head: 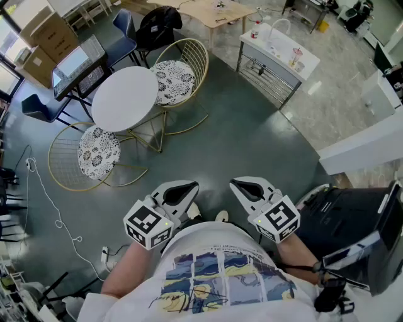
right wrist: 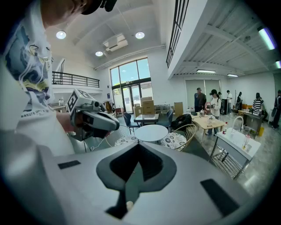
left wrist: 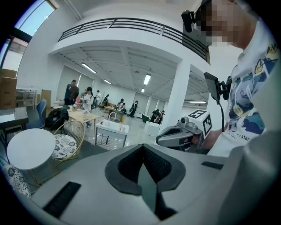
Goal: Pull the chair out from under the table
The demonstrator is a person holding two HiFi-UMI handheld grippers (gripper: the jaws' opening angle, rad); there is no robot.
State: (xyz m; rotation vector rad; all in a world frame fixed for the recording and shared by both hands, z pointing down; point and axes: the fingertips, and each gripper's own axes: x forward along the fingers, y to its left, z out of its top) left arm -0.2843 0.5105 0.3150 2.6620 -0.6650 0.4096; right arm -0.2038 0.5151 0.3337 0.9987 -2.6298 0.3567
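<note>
A round white table (head: 124,97) stands on the dark floor ahead of me. Two gold wire chairs with patterned cushions sit at it: one (head: 178,74) on its far right side, the other (head: 94,154) on its near left side, both partly tucked under the top. My left gripper (head: 182,188) and right gripper (head: 242,187) are held side by side close to my body, well short of the chairs. Both are shut with nothing between the jaws. The left gripper view shows the table (left wrist: 30,148) and the far chair (left wrist: 66,143); the right gripper view shows the table (right wrist: 150,132) too.
A white counter cart (head: 277,53) stands at the back right, a wooden table (head: 214,12) behind it. A dark desk with a screen (head: 75,66), blue chairs (head: 123,31) and cardboard boxes (head: 44,38) crowd the left. A white cable (head: 50,201) trails on the floor. A black case (head: 352,226) sits at my right.
</note>
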